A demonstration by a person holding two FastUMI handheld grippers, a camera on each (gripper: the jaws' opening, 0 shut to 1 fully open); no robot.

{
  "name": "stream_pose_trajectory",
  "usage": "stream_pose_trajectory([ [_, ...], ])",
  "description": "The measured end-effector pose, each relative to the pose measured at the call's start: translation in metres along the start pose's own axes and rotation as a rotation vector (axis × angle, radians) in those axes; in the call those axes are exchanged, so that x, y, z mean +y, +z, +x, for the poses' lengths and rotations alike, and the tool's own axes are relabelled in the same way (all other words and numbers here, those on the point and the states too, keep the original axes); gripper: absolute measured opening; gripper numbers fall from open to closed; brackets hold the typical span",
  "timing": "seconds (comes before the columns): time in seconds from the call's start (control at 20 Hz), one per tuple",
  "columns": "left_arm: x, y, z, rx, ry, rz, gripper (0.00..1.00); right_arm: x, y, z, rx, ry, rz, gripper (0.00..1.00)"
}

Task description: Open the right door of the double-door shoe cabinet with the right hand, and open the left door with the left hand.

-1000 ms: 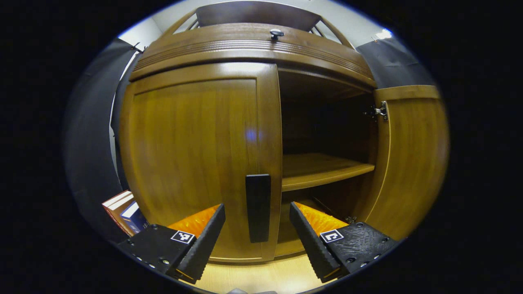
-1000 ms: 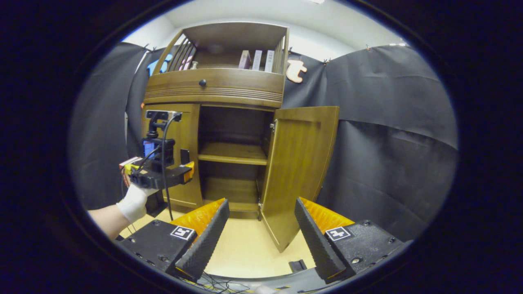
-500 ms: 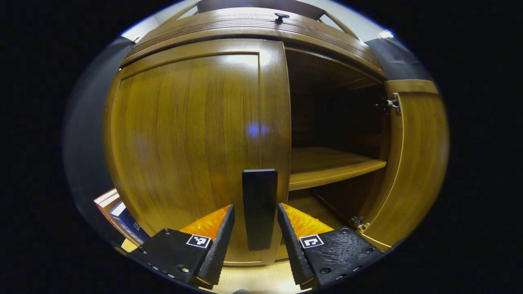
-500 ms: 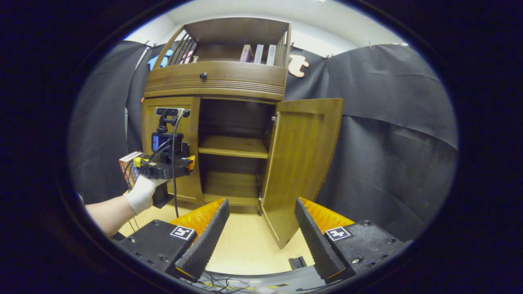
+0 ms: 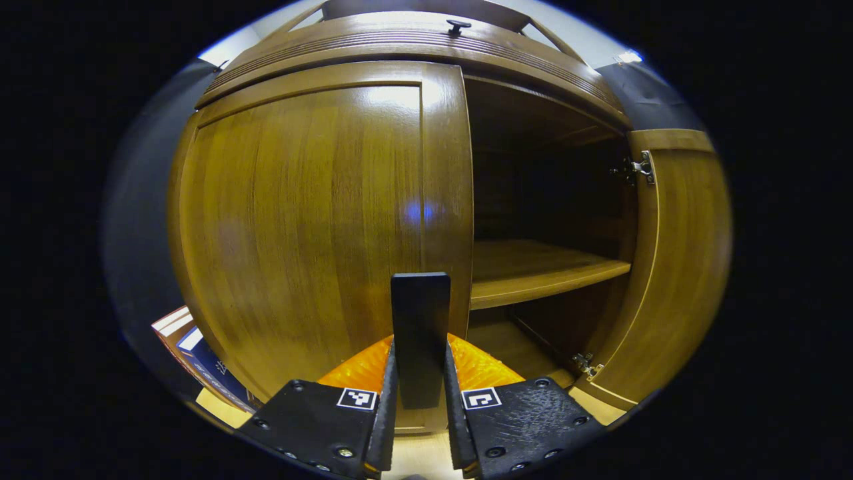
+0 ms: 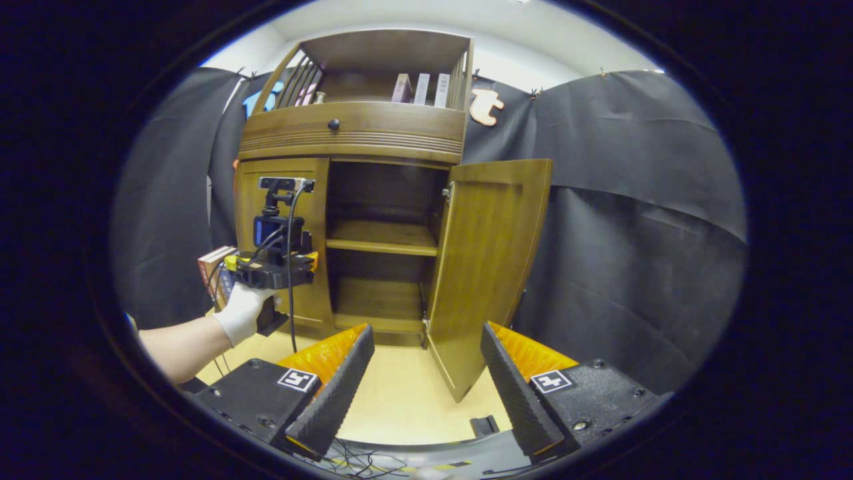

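While the right door (image 6: 490,267) is swung wide: shelf (image 5: 533,270) is seen bare.
Left tongs (image 5: 420,407): clamped on left door handle (image 5: 420,333).
Right tongs (image 6: 426,380): held apart, clear of the cabinet.

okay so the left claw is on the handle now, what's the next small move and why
Probably pull the left claw straight back toward you: its fingers clamp the black handle, the left door is shut, and the right door already stands open.

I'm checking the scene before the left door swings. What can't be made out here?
- Left gripper view: behind the shut left door, the door hides it.
- Left gripper view: books, cut off by the view's edge.
- Right gripper view: left door handle, behind the left gripper.
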State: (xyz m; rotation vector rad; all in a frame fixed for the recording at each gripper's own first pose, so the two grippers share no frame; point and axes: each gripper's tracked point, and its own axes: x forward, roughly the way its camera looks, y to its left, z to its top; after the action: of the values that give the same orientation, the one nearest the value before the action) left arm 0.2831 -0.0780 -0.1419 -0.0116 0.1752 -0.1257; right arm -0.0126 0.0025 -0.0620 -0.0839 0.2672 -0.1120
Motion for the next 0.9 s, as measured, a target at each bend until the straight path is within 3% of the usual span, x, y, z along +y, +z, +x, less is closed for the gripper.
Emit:
stream_pose_trajectory([
  [0.35, 0.000, -0.002, -0.026, -0.019, -0.005, 0.027, 0.33, -0.003, -0.003, -0.012, -0.006, 0.006, 0.003, 1.00],
  [0.4, -0.001, -0.003, -0.030, -0.020, -0.010, 0.018, 0.32, -0.003, -0.004, -0.015, -0.007, 0.010, 0.001, 1.00],
  [0.45, -0.001, -0.003, -0.033, -0.020, -0.013, 0.012, 0.24, -0.003, -0.004, -0.016, -0.010, 0.011, 0.000, 1.00],
  [0.9, 0.006, -0.007, -0.077, -0.035, -0.026, 0.046, 0.24, 0.005, -0.004, -0.018, -0.016, 0.041, 0.003, 1.00],
])
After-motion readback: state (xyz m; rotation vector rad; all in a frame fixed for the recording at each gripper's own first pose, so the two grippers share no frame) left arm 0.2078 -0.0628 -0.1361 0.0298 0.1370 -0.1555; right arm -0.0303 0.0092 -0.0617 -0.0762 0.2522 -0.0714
